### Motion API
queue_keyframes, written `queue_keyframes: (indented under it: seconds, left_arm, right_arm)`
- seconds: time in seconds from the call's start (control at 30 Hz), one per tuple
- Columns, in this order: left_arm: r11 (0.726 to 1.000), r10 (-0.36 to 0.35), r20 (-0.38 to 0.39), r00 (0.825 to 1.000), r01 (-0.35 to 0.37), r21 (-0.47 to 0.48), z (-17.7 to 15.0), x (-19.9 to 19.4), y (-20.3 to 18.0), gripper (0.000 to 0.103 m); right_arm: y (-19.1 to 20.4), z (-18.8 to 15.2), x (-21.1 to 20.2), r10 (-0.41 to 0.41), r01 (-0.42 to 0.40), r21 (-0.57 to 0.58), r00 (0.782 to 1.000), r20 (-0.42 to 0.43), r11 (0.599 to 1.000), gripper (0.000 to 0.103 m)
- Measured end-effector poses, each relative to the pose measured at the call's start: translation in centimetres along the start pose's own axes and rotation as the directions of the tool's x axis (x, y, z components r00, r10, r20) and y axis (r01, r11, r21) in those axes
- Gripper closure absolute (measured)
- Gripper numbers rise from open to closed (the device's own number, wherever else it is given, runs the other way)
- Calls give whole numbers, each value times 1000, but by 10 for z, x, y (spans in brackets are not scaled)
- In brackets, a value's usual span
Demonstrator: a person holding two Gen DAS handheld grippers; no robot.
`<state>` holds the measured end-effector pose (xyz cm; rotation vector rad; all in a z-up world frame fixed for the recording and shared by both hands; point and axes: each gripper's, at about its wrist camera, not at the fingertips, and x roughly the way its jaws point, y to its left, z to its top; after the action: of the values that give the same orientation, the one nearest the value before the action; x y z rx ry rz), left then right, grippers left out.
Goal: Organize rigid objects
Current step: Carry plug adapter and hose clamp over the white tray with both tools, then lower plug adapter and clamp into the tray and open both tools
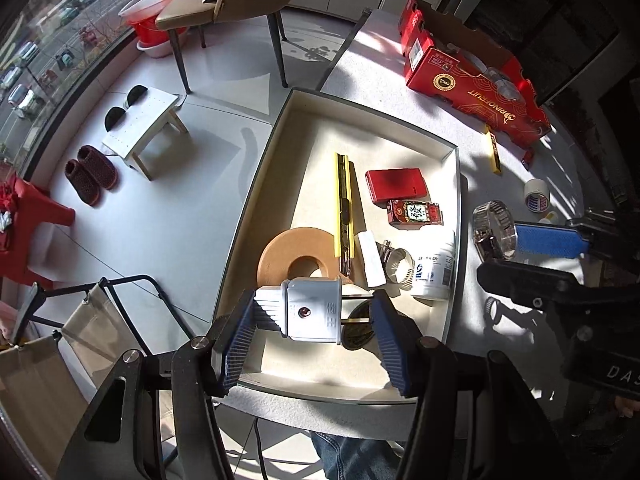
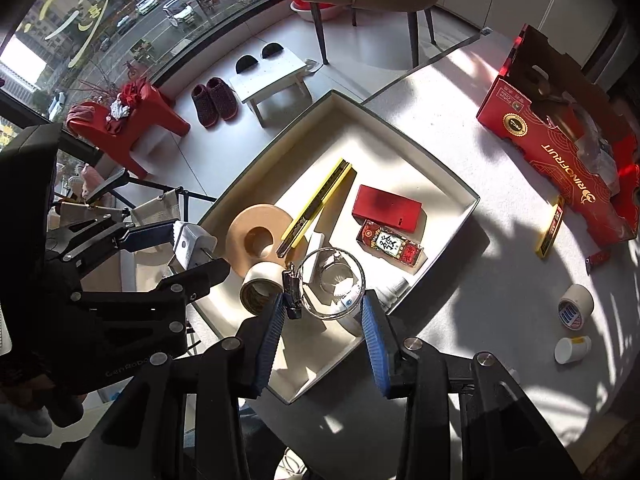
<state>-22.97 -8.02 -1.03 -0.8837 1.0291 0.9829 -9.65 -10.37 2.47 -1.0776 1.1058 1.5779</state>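
My left gripper (image 1: 316, 318) is shut on a white plug adapter (image 1: 314, 310), held over the near end of the cream tray (image 1: 450, 148). From the right wrist view, the same left gripper (image 2: 188, 254) and adapter (image 2: 192, 244) hang at the tray's left edge. My right gripper (image 2: 324, 314) is shut on a metal hose clamp (image 2: 334, 284) above the tray's (image 2: 476, 200) near corner. In the tray lie a yellow utility knife (image 1: 344, 208), a red box (image 1: 396, 186), a patterned red box (image 1: 414, 213), a tan ring (image 1: 296, 256), a white bottle (image 1: 434, 268) and a second clamp (image 1: 398, 266).
On the white table outside the tray lie a red carton (image 2: 560, 148), a yellow bar (image 2: 552, 228), a small tape roll (image 2: 576, 306) and a small white bottle (image 2: 572, 348). Beyond the table's left edge stand a chair (image 1: 240, 0) and a white stool (image 1: 144, 128).
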Motion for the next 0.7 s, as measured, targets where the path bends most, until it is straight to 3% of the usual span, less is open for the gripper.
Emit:
queue_keyframes:
  seconds: [0.7]
  left_arm:
    - [999,-2,3,1000,2,49,52,26,-32,42]
  right_arm:
    - [-52,33,6,-2,2,185,1000,0,983,62]
